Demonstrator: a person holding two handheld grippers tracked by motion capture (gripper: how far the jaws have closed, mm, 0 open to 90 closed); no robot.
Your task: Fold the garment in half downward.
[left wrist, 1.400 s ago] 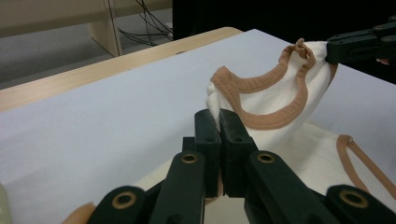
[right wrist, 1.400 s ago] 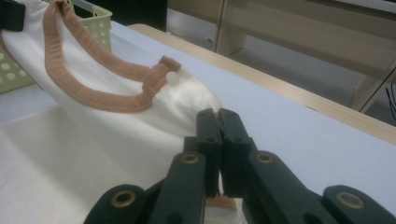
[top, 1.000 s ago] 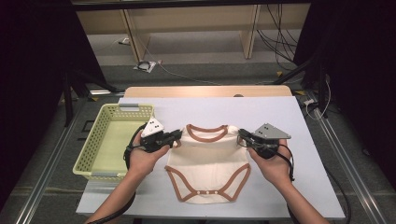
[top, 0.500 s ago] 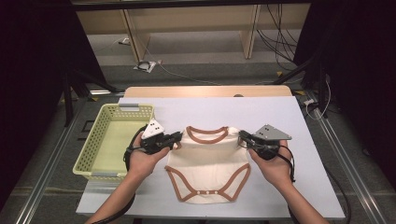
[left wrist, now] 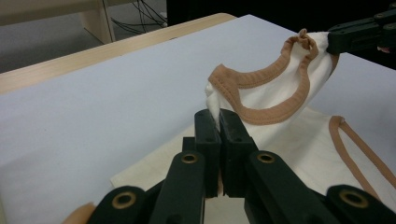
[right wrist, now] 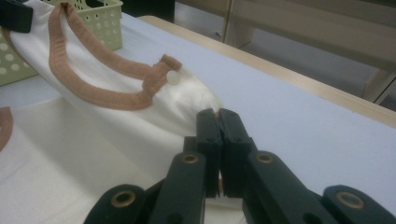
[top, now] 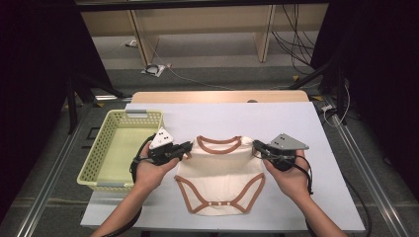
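Nothing is differing from a second ago: both my hands are staying where they were, and the bodysuit (top: 220, 173) is lying in the same spread shape on the white table (top: 296, 123), shoulders still lifted.

Nearest me, my forearms are coming in from six o'clock of the high view. The snap end of the bodysuit, with its brown trim, is lying flat on the table between my wrists. Moving outward, my left gripper (top: 187, 147) is sitting at about nine o'clock of the garment, its jaws pressed together on the white cloth of the left shoulder; in the left gripper view that cloth is rising straight out from between the jaw tips (left wrist: 219, 122). My right gripper (top: 257, 146) is sitting at about three o'clock of the garment, likewise pinching the right shoulder; in the right gripper view the cloth is bunching just beyond its tips (right wrist: 218, 121), with a small white snap button (right wrist: 173, 77) on the brown neckline (right wrist: 100, 86) toward eleven o'clock. The neckline is hanging stretched between the two grippers, raised off the table.

Farther toward nine o'clock, the yellow-green basket (top: 94, 158) is standing just beside my left hand, with nothing in it.
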